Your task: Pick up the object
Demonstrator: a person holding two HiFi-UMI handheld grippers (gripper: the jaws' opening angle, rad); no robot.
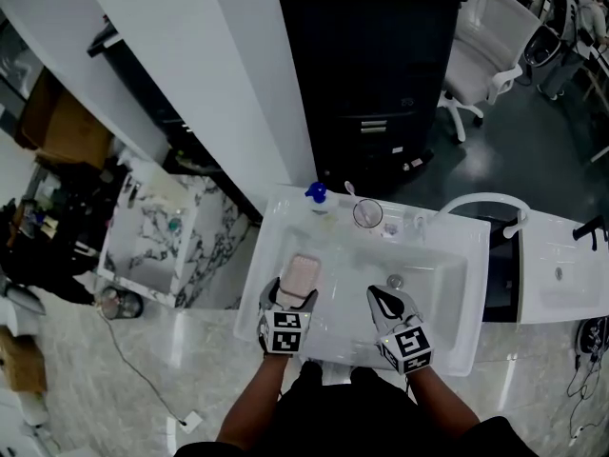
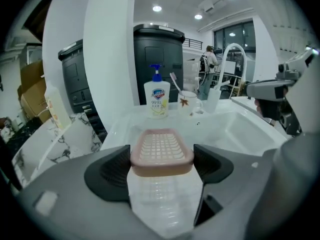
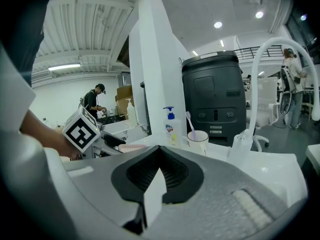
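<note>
Left tongs [image 2: 162, 168] pinch pink soap dish [image 2: 161, 151], apparently above sink [image 1: 440, 276]; right tongs [image 3: 159, 170] pressed together; soap bottle [image 2: 157, 98], toothbrush cup [image 2: 187, 104] upper centre.

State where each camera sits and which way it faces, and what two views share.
Head view: on the person's head, facing steeply down at the sink; forearms, left gripper and right gripper show.
Left gripper view: on the left gripper, facing along its jaws, closed on the soap dish, toward the soap bottle.
Right gripper view: on the right gripper, facing along its shut, empty jaws; the left gripper's marker cube shows.
Shared: both gripper views show the soap bottle and cup.
</note>
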